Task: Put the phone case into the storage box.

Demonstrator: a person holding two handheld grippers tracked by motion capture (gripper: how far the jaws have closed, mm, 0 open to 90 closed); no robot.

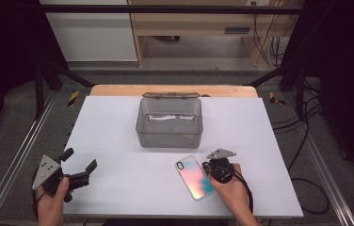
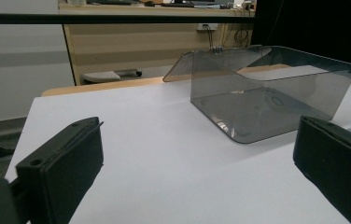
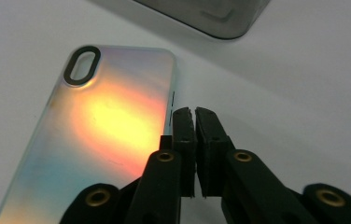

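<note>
Lining up on the phone case beside the bin.

Right hand-held gripper (image 3: 194,114) nearly closed, a thin slit between the jaws, nothing held, tips at the right long edge of the phone case (image 3: 94,135). Case flat on the white worktop (image 1: 118,122), just in front of the open clear bin (image 1: 169,123). Left hand-held gripper (image 1: 78,165) wide apart, empty, well off to the left. Likely next: spread the right jaws, straddle the case edge, pinch, lift toward the bin.

Even overhead light on the white table (image 1: 118,183), dark surroundings, glare on the phone case (image 3: 103,121), soft focus
</note>
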